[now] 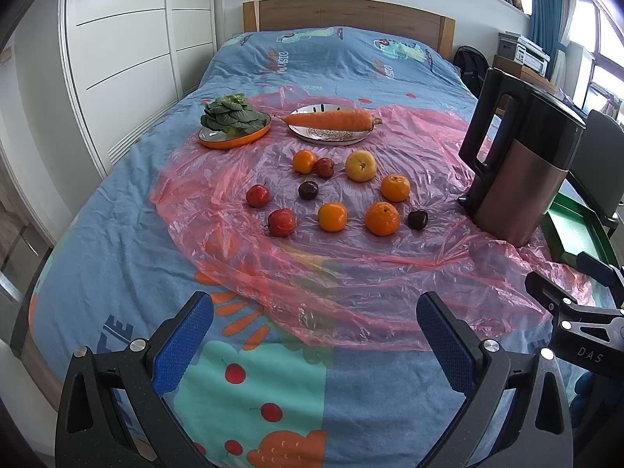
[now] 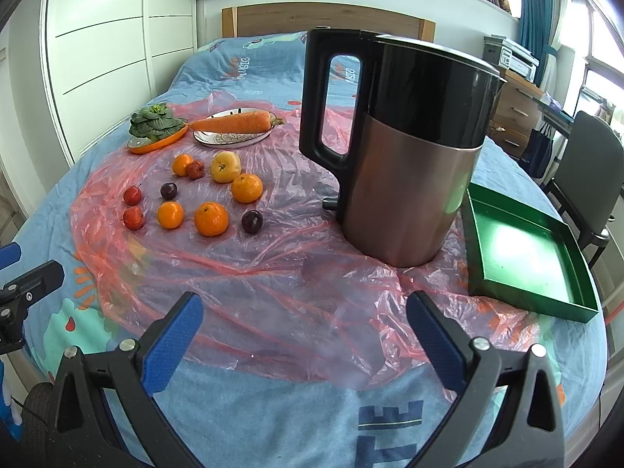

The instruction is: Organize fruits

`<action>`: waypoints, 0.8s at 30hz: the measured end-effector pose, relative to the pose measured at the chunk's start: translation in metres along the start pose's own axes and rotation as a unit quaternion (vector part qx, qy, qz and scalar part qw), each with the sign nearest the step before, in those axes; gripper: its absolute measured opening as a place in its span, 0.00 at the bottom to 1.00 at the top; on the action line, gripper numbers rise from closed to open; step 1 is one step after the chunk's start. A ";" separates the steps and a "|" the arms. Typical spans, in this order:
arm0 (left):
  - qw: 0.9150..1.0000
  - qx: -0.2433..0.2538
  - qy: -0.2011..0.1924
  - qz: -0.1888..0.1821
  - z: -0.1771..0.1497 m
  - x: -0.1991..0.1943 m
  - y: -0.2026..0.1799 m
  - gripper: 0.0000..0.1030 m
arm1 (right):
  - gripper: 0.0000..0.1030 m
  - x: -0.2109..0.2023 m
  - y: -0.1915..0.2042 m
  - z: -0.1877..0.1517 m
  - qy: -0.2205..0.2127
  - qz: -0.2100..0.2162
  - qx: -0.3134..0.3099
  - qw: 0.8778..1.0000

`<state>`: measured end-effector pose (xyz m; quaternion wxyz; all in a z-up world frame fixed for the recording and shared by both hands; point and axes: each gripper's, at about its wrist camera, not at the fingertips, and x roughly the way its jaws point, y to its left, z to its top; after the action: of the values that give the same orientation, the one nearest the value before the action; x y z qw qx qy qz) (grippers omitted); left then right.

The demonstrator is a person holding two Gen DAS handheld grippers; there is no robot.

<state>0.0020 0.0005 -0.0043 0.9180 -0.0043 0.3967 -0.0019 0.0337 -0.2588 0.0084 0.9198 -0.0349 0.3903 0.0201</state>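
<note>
Left gripper [image 1: 315,337]: jaws fully apart, nothing between them, above the bed cover [image 1: 128,210]. Right gripper [image 2: 305,331]: jaws fully apart, nothing between them; its body, visible in the left wrist view, bears the lettering "DAS". The fruits [image 1: 332,216] lie loose on the pink plastic sheet [image 1: 351,273], left of the kettle [image 2: 405,148]. The green tray [image 2: 522,253] sits just right of the kettle. The cover print reads "MUSIC" [image 1: 281,56].
</note>
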 end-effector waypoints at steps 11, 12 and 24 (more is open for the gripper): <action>1.000 -0.001 0.003 0.000 -0.001 0.003 -0.001 0.99 | 1.00 0.005 -0.002 -0.004 0.001 0.000 -0.001 1.000; 1.000 -0.002 0.004 0.000 -0.001 0.003 -0.001 0.99 | 1.00 0.005 -0.002 -0.003 0.001 0.000 0.000 1.000; 1.000 -0.005 0.009 -0.004 -0.001 0.006 0.001 0.99 | 1.00 0.007 -0.002 -0.004 0.001 -0.003 0.001 1.000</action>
<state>0.0055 0.0012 -0.0091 0.9141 -0.0108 0.4053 -0.0036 0.0353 -0.2615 0.0008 0.9197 -0.0347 0.3907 0.0170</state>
